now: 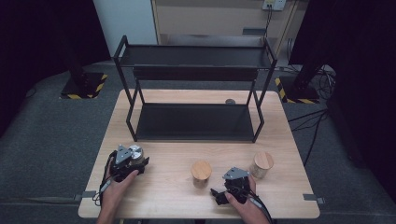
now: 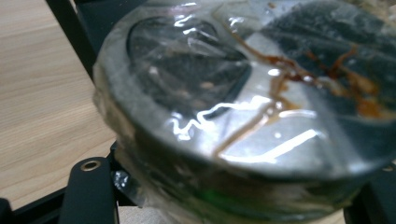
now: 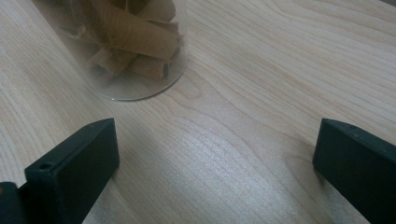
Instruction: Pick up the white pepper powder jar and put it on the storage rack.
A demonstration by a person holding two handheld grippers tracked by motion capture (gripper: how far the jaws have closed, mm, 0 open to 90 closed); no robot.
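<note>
A jar with a silver lid (image 1: 136,150) stands near the table's front left. My left gripper (image 1: 134,161) is shut on it. In the left gripper view the jar (image 2: 243,107), wrapped in shiny clear film, sits tight between the two black jaws of my left gripper (image 2: 233,191). My right gripper (image 1: 218,196) rests low at the front right, open. In the right gripper view, bare wood lies between the wide-apart jaws of that gripper (image 3: 215,163). A glass jar of brown rolls (image 3: 130,46) stands ahead and to the left.
A black two-tier rack (image 1: 194,122) stands on the far half of the wooden table (image 1: 168,186). Two jars with wooden lids stand near the front, one in the middle (image 1: 201,172) and one at the right (image 1: 261,163). A small dark disc (image 1: 229,101) lies behind the rack.
</note>
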